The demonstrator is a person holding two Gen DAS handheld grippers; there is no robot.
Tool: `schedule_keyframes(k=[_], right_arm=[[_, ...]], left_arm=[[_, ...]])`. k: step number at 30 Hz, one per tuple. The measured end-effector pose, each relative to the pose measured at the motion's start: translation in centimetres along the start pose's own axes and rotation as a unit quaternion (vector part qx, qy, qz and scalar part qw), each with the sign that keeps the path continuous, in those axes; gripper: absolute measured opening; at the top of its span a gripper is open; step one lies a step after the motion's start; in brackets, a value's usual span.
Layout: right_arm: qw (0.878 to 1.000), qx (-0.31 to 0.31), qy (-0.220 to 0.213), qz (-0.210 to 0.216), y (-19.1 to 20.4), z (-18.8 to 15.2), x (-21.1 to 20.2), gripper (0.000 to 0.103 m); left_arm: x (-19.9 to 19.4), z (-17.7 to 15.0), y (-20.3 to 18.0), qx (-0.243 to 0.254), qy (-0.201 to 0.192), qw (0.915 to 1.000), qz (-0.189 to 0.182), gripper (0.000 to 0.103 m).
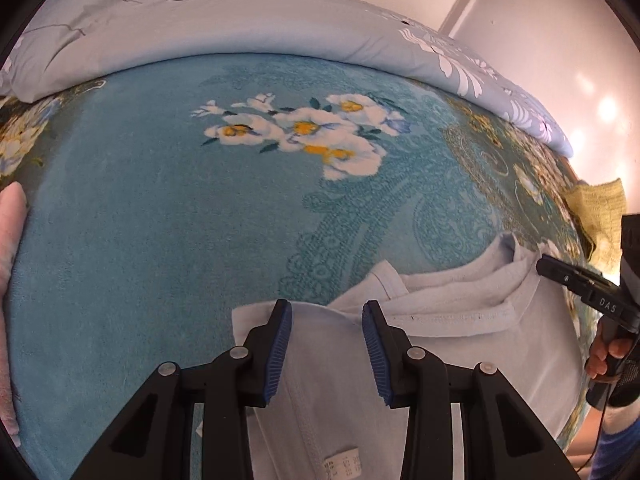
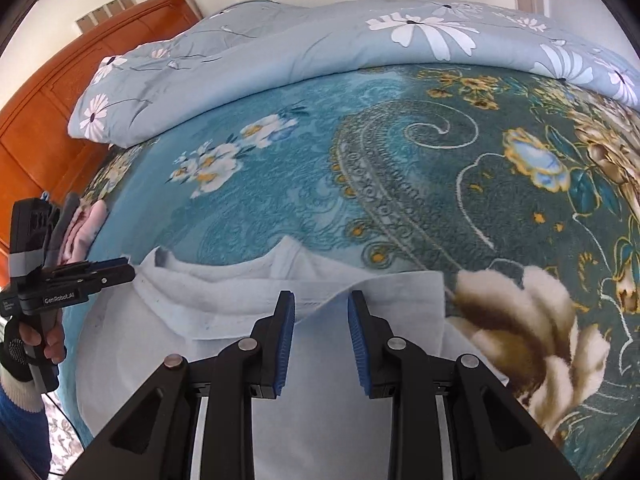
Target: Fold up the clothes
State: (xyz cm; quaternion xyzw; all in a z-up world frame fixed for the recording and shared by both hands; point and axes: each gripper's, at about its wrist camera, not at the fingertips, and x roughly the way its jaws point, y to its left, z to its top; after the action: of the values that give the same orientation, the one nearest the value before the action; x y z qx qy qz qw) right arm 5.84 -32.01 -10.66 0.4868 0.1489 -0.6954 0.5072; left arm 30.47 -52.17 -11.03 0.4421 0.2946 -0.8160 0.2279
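Note:
A pale white garment [image 1: 520,340] lies spread on the teal flowered blanket [image 1: 160,200], its neckline [image 1: 460,300] turned toward the far side. My left gripper [image 1: 326,306] hovers over the garment's left shoulder edge. Its blue pads [image 1: 280,352] stand apart, with cloth beneath them and nothing pinched. My right gripper [image 2: 320,296] hangs over the same garment [image 2: 200,308] near its right shoulder, jaws also apart and free of the cloth. Each gripper shows in the other's view: the right one [image 1: 560,270] at the right edge, the left one [image 2: 116,270] at the left edge.
A folded grey-blue quilt [image 2: 280,48] with white flowers lies along the back of the bed, against a wooden headboard [image 2: 60,100]. Pink clothes [image 2: 86,232] are piled at the left edge and a yellow knitted piece [image 1: 600,208] at the right. A person's hand [image 1: 608,356] holds the right gripper's handle.

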Motion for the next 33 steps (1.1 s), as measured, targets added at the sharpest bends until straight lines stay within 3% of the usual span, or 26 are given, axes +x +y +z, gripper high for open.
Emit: schedule_keyframes(k=[5,9,12,15,18,19,22,26,29,32,33], right_arm=[[1.0,0.027,-0.01,0.008,-1.7,-1.1,-2.1,0.028],[1.0,0.024,-0.01,0.017,-2.2,-2.7,-3.7,0.029],[1.0,-0.01,0.003,0.011,-0.9,-2.8,-3.3,0.029],[1.0,-0.024,0.008,0.009,0.1,-2.1,-2.6,0.03],[0.998,-0.037,-0.012,-0.042,-0.2,-1.1,-2.5,0.033],[0.998,-0.04,-0.015,-0.051,-0.6,-0.8,-2.4,0.034],[1.0,-0.002,0.01,-0.021,-3.0,-0.1,-1.2,0.036],[0.999,0.035,0.012,0.013,-4.9,0.2,-0.1,0.036],[0.998,0.047,0.002,0.051,-5.3,0.4,0.1,0.036],[0.996,0.057,-0.008,0.073,-5.0,0.2,-0.1,0.036],[0.995,0.058,-0.01,0.076,-4.9,0.1,-0.1,0.033]], left_arm=[[-2.0,0.5,1.7,-0.049,-0.022,0.9985,0.013,0.04],[-3.7,-1.8,-2.6,0.059,-0.019,0.9981,0.005,0.046],[-2.5,-3.1,-5.3,0.121,0.017,0.992,0.03,0.047],[-0.8,-2.8,-5.5,0.132,0.025,0.9878,0.078,0.047],[0.0,-1.6,-3.5,0.109,0.019,0.9862,0.123,0.047],[0.1,-1.2,-2.5,0.095,0.022,0.9884,0.116,0.047],[0.3,-0.4,0.3,0.054,0.018,0.992,0.112,0.047],[0.4,-0.2,3.2,-0.004,0.018,0.9982,0.057,0.053],[0.3,-0.6,3.6,-0.011,0.01,0.9995,0.028,0.054],[0.0,-0.9,3.4,-0.019,0.005,0.9994,-0.03,0.051],[0.1,-1.0,3.3,-0.021,0.005,0.9988,-0.043,0.036]])
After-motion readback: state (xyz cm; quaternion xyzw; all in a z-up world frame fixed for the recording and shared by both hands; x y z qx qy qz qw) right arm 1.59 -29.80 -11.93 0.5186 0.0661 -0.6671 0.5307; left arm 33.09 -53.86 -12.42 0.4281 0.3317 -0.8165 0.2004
